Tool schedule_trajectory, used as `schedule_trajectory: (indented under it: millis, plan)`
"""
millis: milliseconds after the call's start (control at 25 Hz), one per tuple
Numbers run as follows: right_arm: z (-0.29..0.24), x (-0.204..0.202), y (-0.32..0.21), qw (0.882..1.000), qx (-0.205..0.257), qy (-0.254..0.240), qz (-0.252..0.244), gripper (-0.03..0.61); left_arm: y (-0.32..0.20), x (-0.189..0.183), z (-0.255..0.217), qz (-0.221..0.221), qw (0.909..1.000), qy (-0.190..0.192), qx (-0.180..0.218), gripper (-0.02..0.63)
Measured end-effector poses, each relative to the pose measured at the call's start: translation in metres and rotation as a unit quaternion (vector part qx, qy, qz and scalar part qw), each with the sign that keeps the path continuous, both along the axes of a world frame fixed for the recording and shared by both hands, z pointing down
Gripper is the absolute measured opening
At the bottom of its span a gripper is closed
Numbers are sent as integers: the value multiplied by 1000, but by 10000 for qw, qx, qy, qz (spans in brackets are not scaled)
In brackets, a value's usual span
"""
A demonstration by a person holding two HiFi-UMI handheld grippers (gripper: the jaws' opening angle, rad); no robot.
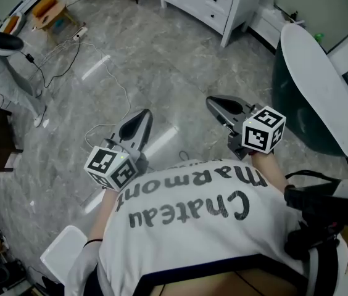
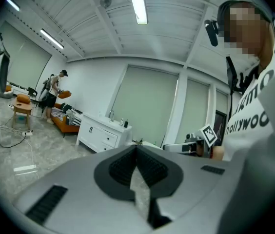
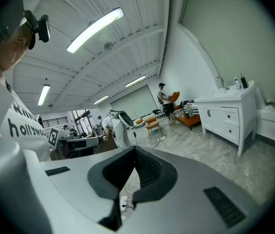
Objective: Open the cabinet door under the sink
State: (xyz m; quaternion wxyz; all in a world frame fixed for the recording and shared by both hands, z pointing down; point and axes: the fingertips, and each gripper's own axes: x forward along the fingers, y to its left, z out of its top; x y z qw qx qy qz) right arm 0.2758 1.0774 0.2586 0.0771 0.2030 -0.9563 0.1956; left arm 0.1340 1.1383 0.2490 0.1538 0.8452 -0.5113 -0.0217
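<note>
The left tongs (image 2: 136, 148) are clenched: in the left gripper view their dark ribbed pads (image 2: 153, 167) meet at the tips with nothing caught between them. The right tongs (image 3: 135, 149) are clenched as well, tips together and empty. In the head view both are held out level in front of the person, the left tongs (image 1: 140, 118) at the left and the right tongs (image 1: 217, 104) at the right, apart from each other, each with its marker cube (image 1: 110, 166) at the rear (the right one's cube (image 1: 264, 129) sits just above the wrist). Below them the back of a white shirt (image 1: 205, 227) fills the lower frame.

Under the tongs lies a grey marbled floor (image 1: 161, 60), with thin cables (image 1: 69, 54) trailing across it to the left.

The white cabinet (image 1: 214, 2) stands against the far wall at the top of the head view, well apart from both tongs. Its door (image 3: 208, 114), with a pair of dark handles, is shut, and drawers sit beside it; a tap (image 3: 219, 82) and small bottles (image 3: 240, 82) stand on top. The left gripper view shows the same cabinet (image 2: 103, 133) beyond the tips, with an orange sofa (image 2: 64, 124) to its left and a person (image 2: 54, 89) standing there.
</note>
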Motion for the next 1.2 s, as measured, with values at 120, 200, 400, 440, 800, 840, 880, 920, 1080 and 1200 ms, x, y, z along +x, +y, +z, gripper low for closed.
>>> schedule_trajectory:
  millis: [120,200,400,440,800,840,880,920,1080,1200]
  plan:
    - [8,-11,-2,10000,-8,35,11,11,-3,-18,3,-92,9999,45,-7,7]
    - [16,-14,-9,9999,-52,92,61,11,-9,-27,10,-166,9998,62,-58,6]
    - [25,-23,-37,9999,-118,83,59,11,-34,-38,20,-165,9997,126,-86,6]
    - [24,-26,-48,9999,-113,35,56,11,-44,-41,21,-164,9997,143,-57,6]
    - [21,-61,-201,9998,-59,32,-186,11,-196,-71,11,-415,9986,230,212,6]
    - [19,-65,-221,9996,-71,81,-249,11,-217,-73,7,-433,9984,268,227,7]
    - [17,-69,-240,9994,-85,120,-323,11,-236,-74,3,-437,9983,303,230,6]
    - [14,-74,-258,9991,-89,149,-399,11,-254,-75,0,-427,9984,311,224,6]
    - [1,-96,-332,9983,-49,213,-537,11,-321,-86,-2,-454,9986,249,65,6]
    - [-6,-107,-366,9983,9,216,-539,11,-349,-97,3,-484,9975,506,-72,7]
